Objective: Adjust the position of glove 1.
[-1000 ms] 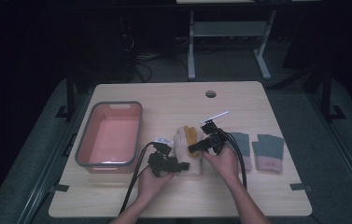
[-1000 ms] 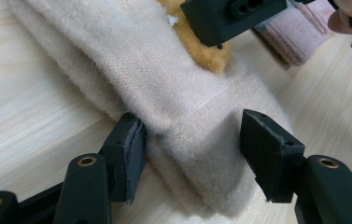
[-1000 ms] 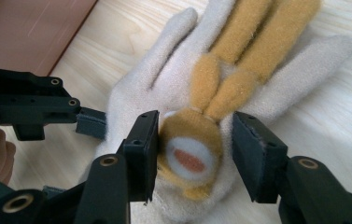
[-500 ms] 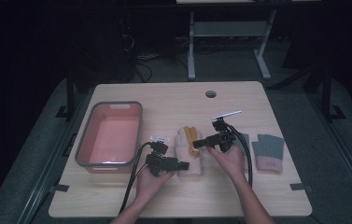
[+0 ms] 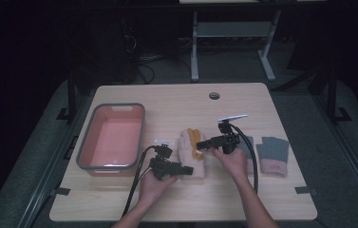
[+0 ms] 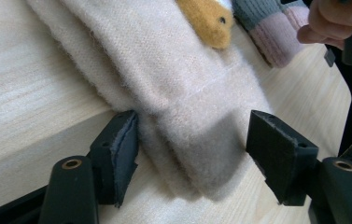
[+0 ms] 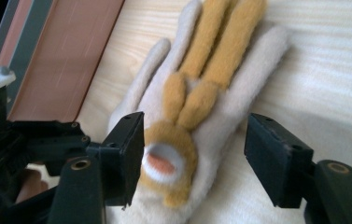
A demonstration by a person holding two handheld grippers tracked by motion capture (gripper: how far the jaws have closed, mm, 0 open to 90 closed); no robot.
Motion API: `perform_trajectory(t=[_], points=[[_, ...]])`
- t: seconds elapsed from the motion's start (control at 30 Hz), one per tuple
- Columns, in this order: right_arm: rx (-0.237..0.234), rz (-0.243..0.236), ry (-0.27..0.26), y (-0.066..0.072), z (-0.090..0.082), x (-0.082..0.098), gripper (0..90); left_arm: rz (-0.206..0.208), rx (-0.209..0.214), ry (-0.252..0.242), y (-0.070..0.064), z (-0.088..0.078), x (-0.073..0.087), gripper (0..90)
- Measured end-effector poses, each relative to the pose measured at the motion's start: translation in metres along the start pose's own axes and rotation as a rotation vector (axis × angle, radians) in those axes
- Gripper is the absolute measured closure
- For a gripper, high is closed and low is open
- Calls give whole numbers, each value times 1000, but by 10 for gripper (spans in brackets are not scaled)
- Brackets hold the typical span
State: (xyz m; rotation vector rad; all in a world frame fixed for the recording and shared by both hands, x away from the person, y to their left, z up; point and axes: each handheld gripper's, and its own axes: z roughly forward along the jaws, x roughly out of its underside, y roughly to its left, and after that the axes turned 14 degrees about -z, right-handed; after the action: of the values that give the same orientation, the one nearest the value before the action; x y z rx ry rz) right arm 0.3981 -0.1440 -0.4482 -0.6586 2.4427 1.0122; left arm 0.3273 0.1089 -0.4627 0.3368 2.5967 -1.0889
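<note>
A cream glove point(image 5: 192, 153) with a yellow animal sewn on it lies flat at the table's middle. My left gripper point(image 5: 187, 170) points right at its cuff. In the left gripper view the jaws point(image 6: 192, 154) straddle the cuff point(image 6: 197, 126); they have just been closing, with a gap still at the right pad point(image 6: 267, 140). My right gripper point(image 5: 201, 144) points left over the glove's palm. Its jaws point(image 7: 194, 154) have just been opening and stand wide on either side of the yellow animal face point(image 7: 169, 163), touching nothing.
A pink tub point(image 5: 91, 159) with a grey rim sits at the left, close to the glove's fingers point(image 7: 61, 51). A pair of grey-green gloves point(image 5: 272, 154) with pink cuffs lies to the right point(image 6: 267, 32). A cable hole point(image 5: 214, 95) is at the back.
My right gripper has shifted a little to the right, off the glove's middle, and its jaws have widened. The left hand has stayed put at the cuff.
</note>
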Motion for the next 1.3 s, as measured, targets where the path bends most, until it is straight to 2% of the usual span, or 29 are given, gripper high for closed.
perform_trajectory(t=[0.03,0.13,0.27,0.63,0.7,0.73,0.97,1.1,1.17,1.3], points=[[-22,-2,16,0,0,1,346,-2,2,-1,0,0,0,344],[-36,-11,42,2,3,3,341,-3,2,0,0,0,0,342],[-70,-12,53,5,6,5,333,-18,10,0,1,0,-1,339],[-74,-14,119,7,17,14,337,-8,1,9,1,2,-4,373],[-67,-21,117,9,20,14,392,2,-6,17,1,2,-5,396],[-67,-21,117,9,20,14,392,4,-10,20,1,2,-6,396],[-54,-29,110,13,24,17,517,-11,-6,30,3,3,-9,477],[-63,-21,88,11,24,21,564,-43,27,40,6,6,-12,551],[-58,-30,80,12,24,22,593,-48,41,43,8,7,-13,616],[-51,-38,68,14,23,22,612,-38,52,36,8,6,-14,653]])
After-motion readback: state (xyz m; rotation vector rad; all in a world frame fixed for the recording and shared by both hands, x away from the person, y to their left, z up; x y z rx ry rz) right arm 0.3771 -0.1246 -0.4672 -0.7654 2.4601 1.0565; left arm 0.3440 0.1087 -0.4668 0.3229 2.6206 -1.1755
